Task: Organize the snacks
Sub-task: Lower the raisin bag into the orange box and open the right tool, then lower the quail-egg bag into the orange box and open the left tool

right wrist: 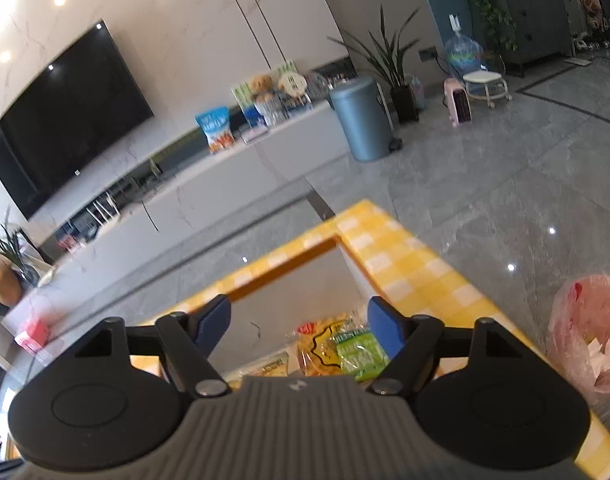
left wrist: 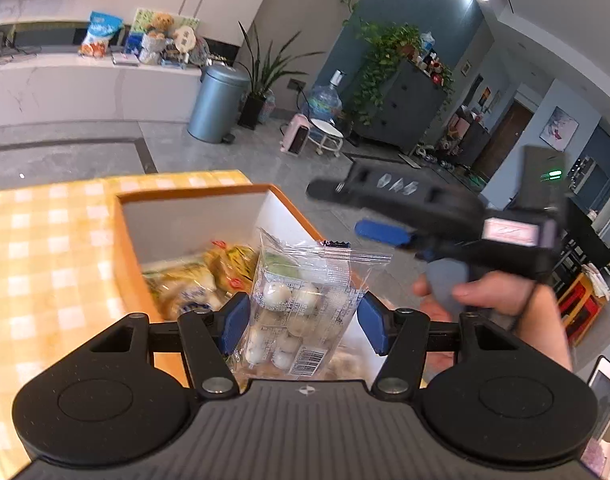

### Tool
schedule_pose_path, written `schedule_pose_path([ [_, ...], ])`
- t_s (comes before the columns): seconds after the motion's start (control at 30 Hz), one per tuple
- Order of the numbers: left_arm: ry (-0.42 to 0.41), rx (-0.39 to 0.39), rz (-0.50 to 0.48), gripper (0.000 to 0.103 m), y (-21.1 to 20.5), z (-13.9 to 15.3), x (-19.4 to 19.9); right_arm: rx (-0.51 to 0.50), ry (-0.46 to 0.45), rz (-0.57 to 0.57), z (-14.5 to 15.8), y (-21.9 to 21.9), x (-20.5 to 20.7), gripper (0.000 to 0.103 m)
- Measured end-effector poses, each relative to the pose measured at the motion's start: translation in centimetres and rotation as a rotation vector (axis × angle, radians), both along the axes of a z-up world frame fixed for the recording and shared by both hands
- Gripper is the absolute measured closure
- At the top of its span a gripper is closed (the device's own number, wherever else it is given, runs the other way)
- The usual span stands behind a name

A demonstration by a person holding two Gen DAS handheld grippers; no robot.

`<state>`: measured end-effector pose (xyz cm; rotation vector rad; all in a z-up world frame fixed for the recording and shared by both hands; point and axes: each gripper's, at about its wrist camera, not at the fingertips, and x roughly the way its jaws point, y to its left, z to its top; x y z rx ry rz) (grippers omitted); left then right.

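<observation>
My left gripper stands above an orange-rimmed box on the yellow checked table. A clear bag of small white round snacks stands between its blue pads; the pads look spread at the bag's sides, and contact is unclear. Yellow snack bags lie in the box. My right gripper is open and empty above the same box, over a yellow bag and a green packet. It also shows in the left wrist view, held in a hand to the right.
A pink plastic bag sits on the table to the right of the box. The table's far edge lies just beyond the box. A grey bin and a TV cabinet stand across the floor.
</observation>
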<state>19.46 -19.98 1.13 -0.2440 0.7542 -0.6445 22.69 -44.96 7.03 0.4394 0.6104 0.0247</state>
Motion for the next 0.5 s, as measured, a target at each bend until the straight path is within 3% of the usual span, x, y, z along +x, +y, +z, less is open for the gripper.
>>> schedule_pose_path([
  [0.13, 0.066, -0.012, -0.025, 0.035, -1.0, -1.0, 0.2, 0.007, -0.043, 0.061, 0.8, -0.9, -1.6, 0.022],
  [0.23, 0.098, -0.008, -0.042, 0.035, -1.9, -2.0, 0.2, 0.039, -0.026, 0.12, 0.1, -1.6, -1.7, 0.022],
  [0.5, 0.156, 0.075, -0.074, 0.035, -4.6, -4.9, 0.5, 0.061, -0.003, 0.11, -0.5, -2.4, -1.6, 0.022],
])
